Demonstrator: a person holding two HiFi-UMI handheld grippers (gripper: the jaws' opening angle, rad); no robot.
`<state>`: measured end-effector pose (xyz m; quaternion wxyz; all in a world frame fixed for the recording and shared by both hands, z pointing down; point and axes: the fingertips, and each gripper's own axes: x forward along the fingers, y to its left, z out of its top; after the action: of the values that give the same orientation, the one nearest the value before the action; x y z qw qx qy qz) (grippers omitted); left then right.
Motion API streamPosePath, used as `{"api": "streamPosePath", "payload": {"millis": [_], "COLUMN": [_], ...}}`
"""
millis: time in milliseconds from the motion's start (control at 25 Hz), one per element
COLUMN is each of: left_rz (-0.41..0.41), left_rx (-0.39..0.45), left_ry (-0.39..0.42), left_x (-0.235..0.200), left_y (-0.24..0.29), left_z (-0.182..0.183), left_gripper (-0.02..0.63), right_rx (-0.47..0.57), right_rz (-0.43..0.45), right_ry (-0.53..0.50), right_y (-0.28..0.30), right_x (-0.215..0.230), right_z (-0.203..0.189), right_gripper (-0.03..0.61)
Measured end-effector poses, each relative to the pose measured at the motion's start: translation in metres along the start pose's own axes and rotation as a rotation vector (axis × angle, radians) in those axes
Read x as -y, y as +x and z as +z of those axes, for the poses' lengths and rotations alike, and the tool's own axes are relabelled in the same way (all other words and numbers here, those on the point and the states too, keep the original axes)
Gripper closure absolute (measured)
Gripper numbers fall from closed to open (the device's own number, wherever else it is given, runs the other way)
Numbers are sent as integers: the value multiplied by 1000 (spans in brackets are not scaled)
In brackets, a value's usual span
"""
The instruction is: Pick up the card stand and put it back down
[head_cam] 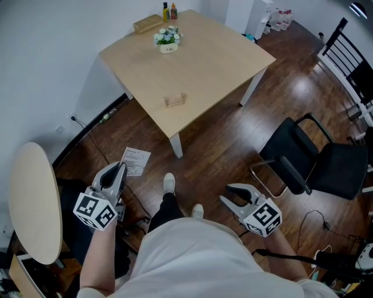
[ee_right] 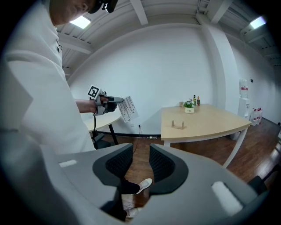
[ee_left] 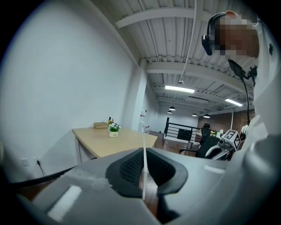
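Left tongs (head_cam: 121, 167) pinch a printed card (head_cam: 136, 161); right tongs (head_cam: 226, 194) stand open, empty. Far off, the stand (head_cam: 175, 100) sits on the bench (head_cam: 227, 58).

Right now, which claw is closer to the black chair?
Right. The right claw hangs beside the black chair; the left claw, gripping a card, is past the person's legs.

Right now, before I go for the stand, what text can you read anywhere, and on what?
No text is readable.
Card in the left hand-held gripper: printed rows, too small to read.
Pot label: blurred.
Bottles: labels too small.
Marker cubes: square patterns only, no words.
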<state>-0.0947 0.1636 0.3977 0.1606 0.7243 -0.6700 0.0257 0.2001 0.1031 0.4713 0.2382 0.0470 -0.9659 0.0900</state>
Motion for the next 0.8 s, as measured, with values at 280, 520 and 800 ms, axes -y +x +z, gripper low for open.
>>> {"api": "streamPosePath", "payload": {"millis": [280, 520, 800], "left_rz": [-69, -162, -306], "left_rx": [-13, -36, -70], "left_ry": [66, 136, 204], "left_x": [-17, -41, -73], "left_y": [36, 84, 161], "left_z": [20, 50, 76], "left_gripper": [598, 598, 598], "right_rx": [-14, -25, -20], "right_rz": [-24, -74, -152], "right_ry": [22, 53, 99], "right_y": [-1, 10, 36], "right_x": [11, 31, 59], "right_z": [-4, 4, 26], "right_gripper": [456, 456, 456]}}
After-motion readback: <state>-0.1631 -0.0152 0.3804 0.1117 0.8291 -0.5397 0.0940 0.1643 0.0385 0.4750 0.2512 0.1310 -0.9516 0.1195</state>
